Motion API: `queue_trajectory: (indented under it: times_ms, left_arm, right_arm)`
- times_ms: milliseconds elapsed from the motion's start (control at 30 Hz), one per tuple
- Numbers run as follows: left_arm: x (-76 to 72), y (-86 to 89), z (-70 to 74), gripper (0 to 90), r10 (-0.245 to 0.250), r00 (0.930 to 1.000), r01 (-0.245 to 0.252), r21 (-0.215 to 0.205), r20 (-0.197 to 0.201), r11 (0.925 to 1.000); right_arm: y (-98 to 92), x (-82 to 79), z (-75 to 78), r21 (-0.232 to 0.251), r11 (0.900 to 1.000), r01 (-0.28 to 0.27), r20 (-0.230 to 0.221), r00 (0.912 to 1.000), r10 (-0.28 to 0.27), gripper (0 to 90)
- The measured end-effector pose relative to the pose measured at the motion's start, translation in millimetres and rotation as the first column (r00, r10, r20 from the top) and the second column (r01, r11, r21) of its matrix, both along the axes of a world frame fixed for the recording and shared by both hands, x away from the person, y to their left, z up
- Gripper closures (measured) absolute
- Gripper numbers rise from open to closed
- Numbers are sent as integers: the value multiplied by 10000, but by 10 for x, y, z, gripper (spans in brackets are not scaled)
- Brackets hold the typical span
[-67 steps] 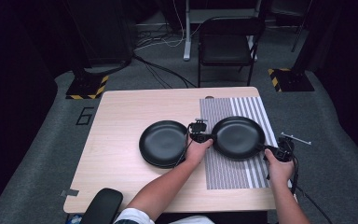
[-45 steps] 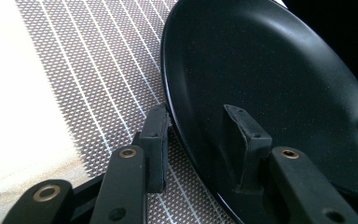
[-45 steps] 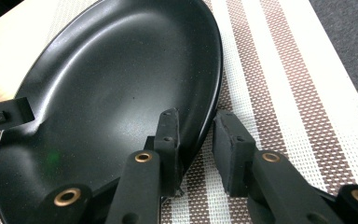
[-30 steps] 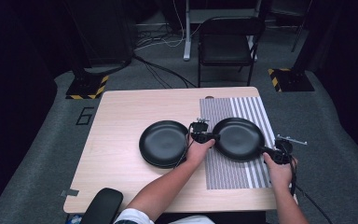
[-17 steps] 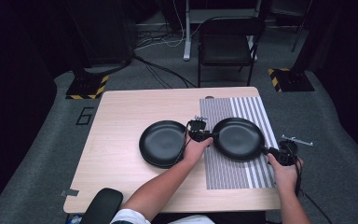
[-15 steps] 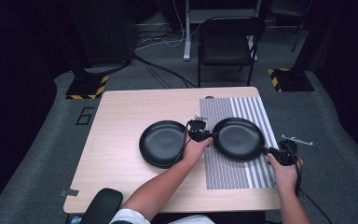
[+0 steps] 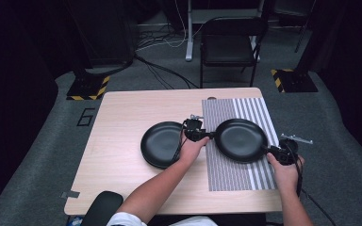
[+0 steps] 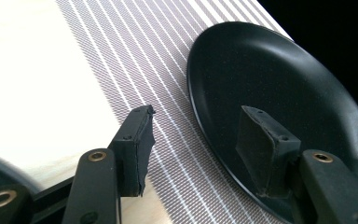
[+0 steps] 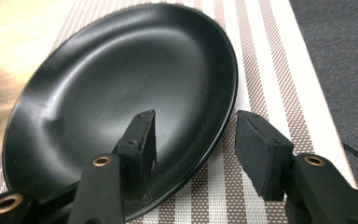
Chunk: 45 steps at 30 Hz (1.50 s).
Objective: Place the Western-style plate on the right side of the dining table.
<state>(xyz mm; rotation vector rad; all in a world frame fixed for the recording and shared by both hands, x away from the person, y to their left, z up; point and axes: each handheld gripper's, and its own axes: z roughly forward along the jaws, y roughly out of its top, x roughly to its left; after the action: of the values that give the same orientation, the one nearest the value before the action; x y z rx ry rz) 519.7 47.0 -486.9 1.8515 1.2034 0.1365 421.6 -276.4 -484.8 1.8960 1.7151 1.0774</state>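
A black plate [image 7: 242, 140] lies on the striped placemat [image 7: 231, 174], and a second black plate [image 7: 160, 143] rests on the bare wood to its left. My left gripper [image 7: 209, 135] is at the mat plate's left rim. In the left gripper view, the left gripper [image 8: 200, 149] stands open; its jaws have just been opening, with the rim of the plate [image 8: 284, 84] between them untouched. My right gripper [image 7: 269, 149] is at the right rim. The right gripper [image 9: 196, 149] is open too, its jaws just widened astride the plate's [image 9: 112, 84] edge.
The wooden table [image 7: 122, 122] has bare room at its left and far side. The placemat [image 9: 270, 70] reaches close to the table's right edge. A black chair [image 7: 228, 47] and cables stand on the floor beyond the table.
The left hand has edged a little to the left beside the mat plate. Both plates and the right hand stay where they were.
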Motion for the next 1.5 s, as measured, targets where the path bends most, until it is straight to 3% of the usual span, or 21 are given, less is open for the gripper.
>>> queue_trajectory:
  times_ms: [333,700,1000,1067,1500]
  left_arm:
    - [-52,310,170,463,108,9990,-110,42,429,9999]
    - [-124,743,288,468,181,9966,-207,316,806,9993]
    - [-204,1104,276,473,558,9941,-606,494,928,9969]
    - [-229,1174,292,473,538,9943,-575,377,921,9976]
    - [-461,1631,338,476,378,9911,-457,596,1280,9972]
  right_arm:
    - [9,-17,101,-181,9998,7,112,9999,-5,475]
    - [146,-82,264,-464,9958,-787,284,9964,801,475]
    - [280,-162,324,-376,9857,-1643,356,9855,1657,475]
    - [316,-176,338,-435,9827,-1799,379,9827,1815,475]
    - [445,-302,323,-178,9661,-2576,595,9642,2582,463]
